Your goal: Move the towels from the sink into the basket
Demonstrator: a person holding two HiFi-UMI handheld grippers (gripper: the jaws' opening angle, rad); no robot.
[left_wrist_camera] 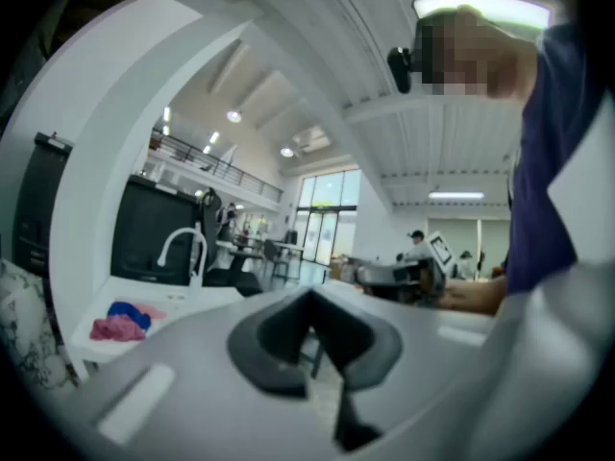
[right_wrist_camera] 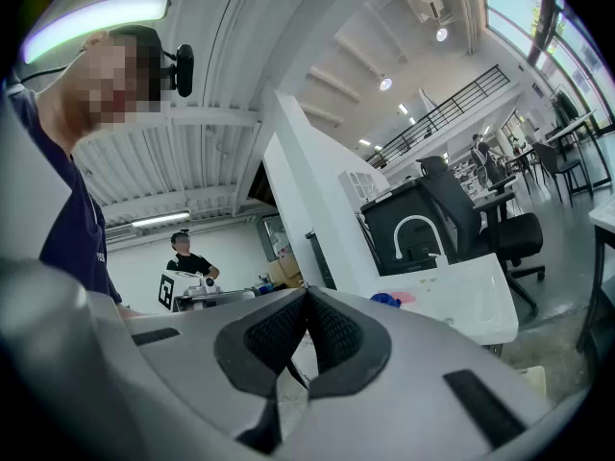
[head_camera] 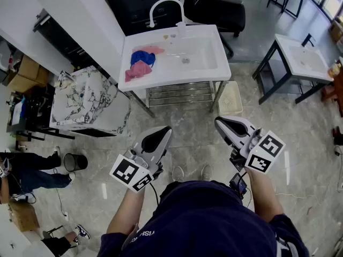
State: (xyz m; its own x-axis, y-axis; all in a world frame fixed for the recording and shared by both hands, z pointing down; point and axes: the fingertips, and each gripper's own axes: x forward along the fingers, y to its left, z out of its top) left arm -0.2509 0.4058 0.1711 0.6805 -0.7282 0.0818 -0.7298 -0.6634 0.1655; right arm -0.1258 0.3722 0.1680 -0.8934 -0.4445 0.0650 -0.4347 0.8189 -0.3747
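A crumpled blue cloth towel (head_camera: 142, 57) and a bunched pink cloth towel (head_camera: 137, 70) lie touching in the left end of the white rectangular sink (head_camera: 206, 63). A cream perforated basket (head_camera: 230, 98) stands below the sink's right corner. Well short of the sink, the left gripper (head_camera: 161, 136) and the right gripper (head_camera: 221, 123) both have their jaws pressed together, empty.

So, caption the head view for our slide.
Shut left gripper and right gripper face sink holding blue towel, pink towels.

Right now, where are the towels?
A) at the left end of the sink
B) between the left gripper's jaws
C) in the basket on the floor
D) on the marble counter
A: in the head view the towels lie heaped at the left end of the sink.
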